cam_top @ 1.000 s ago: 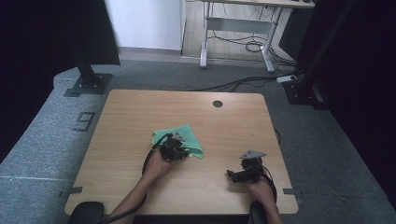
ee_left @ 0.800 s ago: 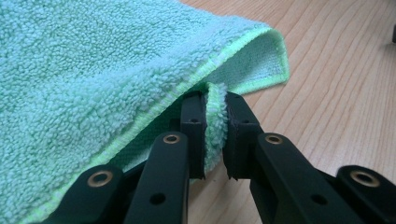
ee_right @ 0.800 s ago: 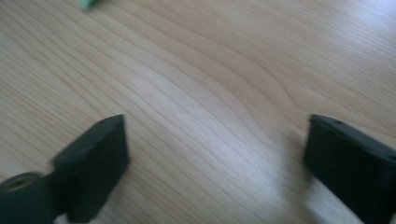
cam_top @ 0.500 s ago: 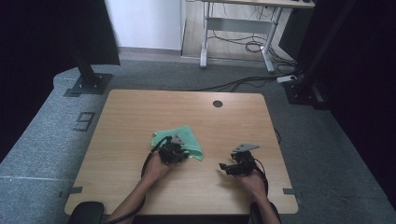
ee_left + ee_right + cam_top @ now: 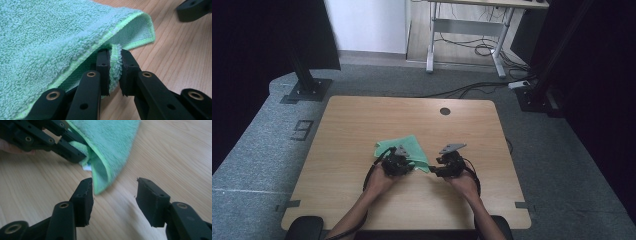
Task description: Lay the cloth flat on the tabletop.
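I hold a two-jaw tool in each hand over the wooden table (image 5: 352, 130). In the high view the green cloth (image 5: 404, 148) lies just below the middle of the frame, a little left of centre, and both my tools sit at its lower edge.

My left gripper (image 5: 397, 162) is clamped on the cloth. In the left gripper view (image 5: 115, 72) the two black pads stand close together at the lower middle of the frame, with a rolled piece of the green hem squeezed between them. The rest of the cloth (image 5: 50, 37) spreads across the upper left of that frame, with one folded corner reaching toward the upper right.

My right gripper (image 5: 444, 165) sits just right of the cloth in the high view. Its jaws have just been closing, yet they stand about half open. In the right gripper view (image 5: 115, 192) a hanging corner of the cloth (image 5: 105, 150) dips from the top middle of the frame toward the gap, close beside the left-hand pad; neither pad presses on it. My left gripper (image 5: 45, 140) shows in the upper left of that frame, holding the cloth's edge.
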`<state>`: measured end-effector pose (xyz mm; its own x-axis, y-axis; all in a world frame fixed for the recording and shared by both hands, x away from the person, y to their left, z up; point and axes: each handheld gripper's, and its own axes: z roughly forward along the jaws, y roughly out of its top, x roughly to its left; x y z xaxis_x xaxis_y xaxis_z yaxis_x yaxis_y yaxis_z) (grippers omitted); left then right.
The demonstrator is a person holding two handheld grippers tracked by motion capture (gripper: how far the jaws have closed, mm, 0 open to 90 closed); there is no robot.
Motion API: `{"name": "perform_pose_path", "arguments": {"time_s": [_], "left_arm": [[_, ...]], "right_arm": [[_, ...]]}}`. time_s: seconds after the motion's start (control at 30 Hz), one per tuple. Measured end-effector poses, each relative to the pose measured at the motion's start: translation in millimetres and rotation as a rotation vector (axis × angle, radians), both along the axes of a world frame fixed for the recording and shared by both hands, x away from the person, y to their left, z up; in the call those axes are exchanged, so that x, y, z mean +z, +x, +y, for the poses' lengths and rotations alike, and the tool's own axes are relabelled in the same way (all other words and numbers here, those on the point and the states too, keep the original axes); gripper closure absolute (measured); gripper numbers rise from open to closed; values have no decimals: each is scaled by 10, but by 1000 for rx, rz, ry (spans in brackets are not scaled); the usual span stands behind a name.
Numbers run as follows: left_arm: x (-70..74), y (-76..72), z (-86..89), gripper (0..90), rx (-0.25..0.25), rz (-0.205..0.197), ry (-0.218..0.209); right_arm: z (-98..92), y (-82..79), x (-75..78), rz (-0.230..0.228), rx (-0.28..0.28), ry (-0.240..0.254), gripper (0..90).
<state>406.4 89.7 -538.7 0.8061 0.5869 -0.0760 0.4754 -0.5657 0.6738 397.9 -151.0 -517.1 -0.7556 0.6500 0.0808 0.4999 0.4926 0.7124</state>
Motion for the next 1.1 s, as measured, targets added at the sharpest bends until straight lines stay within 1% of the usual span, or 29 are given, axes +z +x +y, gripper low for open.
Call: {"name": "perform_pose_path", "arguments": {"time_s": [0.03, 0.1, 0.13, 0.17, 0.23, 0.3, 0.37, 0.4, 0.43, 0.47, 0.5, 0.53, 0.6, 0.67, 0.77, 0.8, 0.83, 0.87, 0.9, 0.93, 0.97, 1.0, 1.03, 1.07, 1.1], "left_arm": [[0, 0, 0, 790, 0, 0, 0], [-2, 1, 4, 790, -1, 1, -2], [-2, 2, 5, 790, -2, 2, -3], [-2, 2, 5, 790, -2, 2, -3], [-2, 5, 6, 790, -4, 2, -3], [-1, 6, 3, 790, -4, 2, -2], [3, 7, 1, 790, -7, 1, 3], [5, 7, -3, 789, -7, 1, 6], [5, 7, -3, 789, -7, 1, 6], [6, 7, -5, 788, -7, 0, 8], [7, 8, -6, 788, -9, 0, 9], [10, 10, -7, 788, -10, 1, 12], [15, 17, -11, 787, -14, 3, 15], [18, 20, -10, 787, -16, 2, 16], [27, 20, -4, 789, -16, -4, 21], [42, 17, 10, 790, -13, -14, 33], [42, 17, 10, 790, -13, -14, 33], [63, 22, 37, 791, -6, -26, 47], [63, 22, 37, 791, -6, -26, 47], [85, 29, 72, 791, 5, -35, 56], [85, 29, 72, 792, 5, -35, 56], [117, 41, 131, 792, 22, -40, 53], [117, 41, 131, 792, 22, -40, 53], [142, 49, 181, 792, 34, -46, 51], [154, 54, 208, 792, 41, -48, 49]], "right_arm": [[0, 0, 0, 0, 0, 0, 470], [82, 48, -8, 12, 8, -7, 485], [150, 104, -33, 19, 17, -27, 496], [150, 104, -33, 19, 17, -27, 496], [204, 156, -71, 31, 17, -45, 522], [217, 170, -86, 34, 17, -46, 535], [240, 196, -119, 49, 17, -57, 581], [252, 212, -143, 62, 15, -66, 622], [252, 212, -143, 62, 15, -66, 622], [255, 228, -165, 70, 15, -69, 694], [255, 228, -165, 70, 15, -69, 694], [254, 234, -173, 73, 16, -64, 730], [252, 229, -172, 78, 15, -59, 834], [244, 226, -158, 76, 12, -61, 853], [223, 219, -138, 73, 4, -60, 857], [190, 216, -122, 69, -5, -60, 859], [171, 217, -118, 65, -9, -64, 859], [148, 216, -112, 64, -14, -68, 860], [148, 216, -112, 64, -14, -68, 860], [96, 214, -97, 64, -31, -74, 860], [71, 215, -93, 62, -35, -74, 860], [29, 215, -83, 60, -46, -72, 860], [29, 215, -83, 60, -46, -72, 860], [2, 213, -75, 61, -52, -71, 860], [-54, 211, -61, 63, -63, -65, 860]]}}
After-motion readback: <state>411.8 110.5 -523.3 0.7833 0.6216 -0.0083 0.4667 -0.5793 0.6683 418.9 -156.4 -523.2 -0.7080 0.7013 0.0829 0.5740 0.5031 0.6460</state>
